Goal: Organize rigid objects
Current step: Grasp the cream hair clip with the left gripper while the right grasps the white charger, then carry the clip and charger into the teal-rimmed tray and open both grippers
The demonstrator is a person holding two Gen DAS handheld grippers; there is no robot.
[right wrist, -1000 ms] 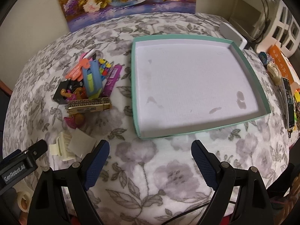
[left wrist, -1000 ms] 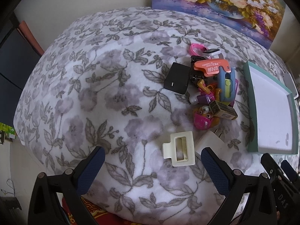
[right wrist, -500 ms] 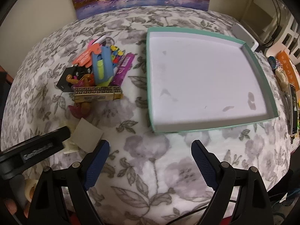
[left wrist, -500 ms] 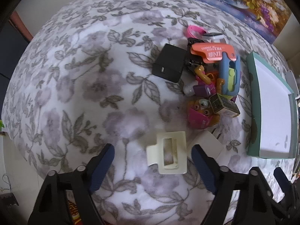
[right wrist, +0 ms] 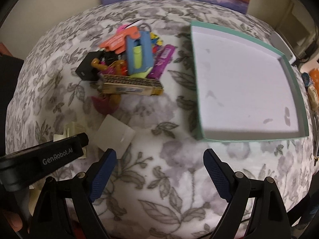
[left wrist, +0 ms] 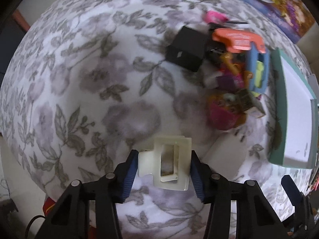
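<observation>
Closing in over the last second, the left gripper point(left wrist: 163, 167) now brackets the cream hair claw clip point(left wrist: 166, 164), which earlier lay well ahead of its wide-spread fingers. Both blue pads point(left wrist: 130, 172) sit against the clip's 2 sides; whether they are squeezing yet I cannot tell. The clip lies on the floral cloth point(left wrist: 83, 79), on the far side of the toy pile point(right wrist: 127, 67) from the teal tray point(right wrist: 297, 91), with a white card point(right wrist: 113, 134) just beside it. It looks like light, stiff, glossy plastic (likely slippery), so a hold across the flat outer faces near the hinge seems safest; pressing the lever tabs would spring it open. Further right, the right gripper point(right wrist: 159, 176) hangs wide open and empty near the tray's front wall.
</observation>
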